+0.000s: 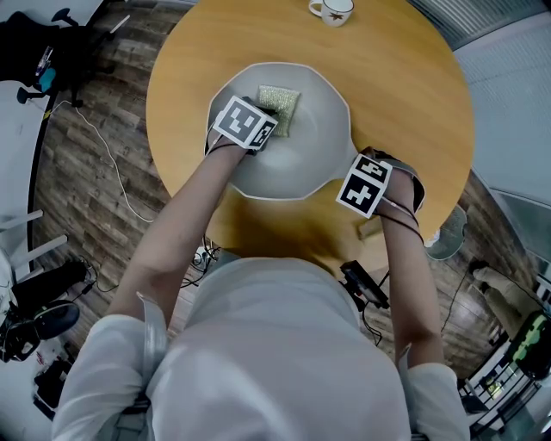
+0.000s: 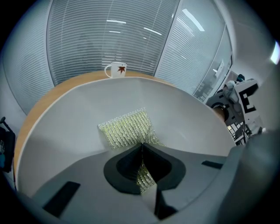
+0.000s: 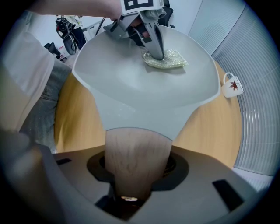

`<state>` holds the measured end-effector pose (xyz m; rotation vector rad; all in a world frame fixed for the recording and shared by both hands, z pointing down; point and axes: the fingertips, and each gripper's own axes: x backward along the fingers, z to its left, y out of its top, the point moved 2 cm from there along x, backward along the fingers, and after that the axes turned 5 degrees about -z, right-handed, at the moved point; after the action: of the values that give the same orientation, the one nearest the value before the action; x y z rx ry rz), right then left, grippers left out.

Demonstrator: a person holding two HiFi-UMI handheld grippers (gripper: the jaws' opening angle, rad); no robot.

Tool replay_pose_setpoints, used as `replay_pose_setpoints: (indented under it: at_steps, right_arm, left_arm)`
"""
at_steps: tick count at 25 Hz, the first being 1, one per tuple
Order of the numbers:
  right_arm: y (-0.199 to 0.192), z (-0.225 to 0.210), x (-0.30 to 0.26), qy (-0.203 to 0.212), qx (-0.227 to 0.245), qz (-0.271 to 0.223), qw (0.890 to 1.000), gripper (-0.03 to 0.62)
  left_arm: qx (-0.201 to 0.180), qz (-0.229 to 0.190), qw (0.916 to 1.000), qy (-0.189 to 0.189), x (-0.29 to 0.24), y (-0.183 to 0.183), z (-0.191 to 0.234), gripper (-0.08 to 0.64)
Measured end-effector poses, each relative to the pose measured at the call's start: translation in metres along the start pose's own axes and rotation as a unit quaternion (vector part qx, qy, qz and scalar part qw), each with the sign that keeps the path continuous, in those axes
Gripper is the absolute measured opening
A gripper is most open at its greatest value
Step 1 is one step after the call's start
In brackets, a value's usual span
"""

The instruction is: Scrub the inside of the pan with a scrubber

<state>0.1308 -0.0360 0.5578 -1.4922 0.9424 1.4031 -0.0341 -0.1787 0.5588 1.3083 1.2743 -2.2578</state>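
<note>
A round wooden table (image 1: 405, 95) fills the upper middle of the head view, over a dark plank floor (image 1: 86, 215) with a white cable (image 1: 110, 168) at left. Closed slatted blinds (image 2: 87, 43) span the left gripper view's top.

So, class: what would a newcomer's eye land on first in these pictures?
The big pale pan at the centre of the round wooden table, with a yellow-green scrubber inside it, pinched by the left gripper. Then the right gripper clamped on the pan's wooden handle at the near side, and a leaf-marked mug at the table's far edge.
</note>
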Motion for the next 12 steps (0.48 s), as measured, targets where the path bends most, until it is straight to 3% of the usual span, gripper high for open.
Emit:
replay_pose_setpoints:
  at_steps: [12]
  right_arm:
    - [0.0007,0.0008,-0.0014,-0.001,0.002,0.001,1.000,0.181]
  left_arm:
    - [0.005,0.008,0.9999,-0.010,0.0020,-0.0079,-0.0073,0.018]
